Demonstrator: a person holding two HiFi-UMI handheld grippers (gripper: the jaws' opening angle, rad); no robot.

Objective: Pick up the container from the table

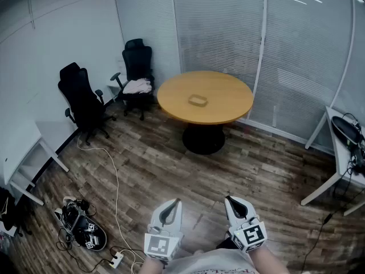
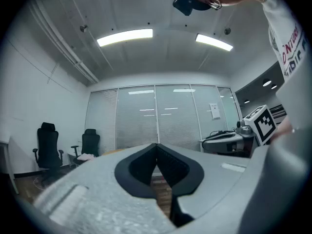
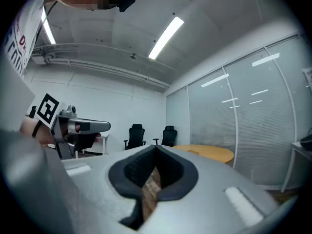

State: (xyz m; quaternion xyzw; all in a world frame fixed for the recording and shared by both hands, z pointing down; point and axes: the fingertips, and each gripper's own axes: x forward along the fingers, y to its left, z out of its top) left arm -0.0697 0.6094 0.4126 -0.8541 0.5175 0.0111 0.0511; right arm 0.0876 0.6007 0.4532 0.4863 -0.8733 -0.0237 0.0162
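A small clear container (image 1: 198, 100) lies near the middle of a round wooden table (image 1: 228, 108) across the room. Both grippers are held low at the bottom of the head view, far from the table and pointing level toward it. My left gripper (image 1: 173, 203) is shut with nothing in it; in its own view the tips (image 2: 157, 145) meet. My right gripper (image 1: 230, 201) is also shut and empty, tips together (image 3: 156, 148). The right gripper view shows the table (image 3: 209, 153) in the distance, with the container (image 3: 193, 151) as a tiny shape on it.
Two black office chairs (image 1: 85, 104) (image 1: 137, 63) stand left of the table, one with white cloth on its seat. White desks sit at the left (image 1: 34, 147) and right (image 1: 342, 153) edges. A cable and power strip (image 1: 117, 260) and a pile of gear (image 1: 80, 226) lie on the wooden floor.
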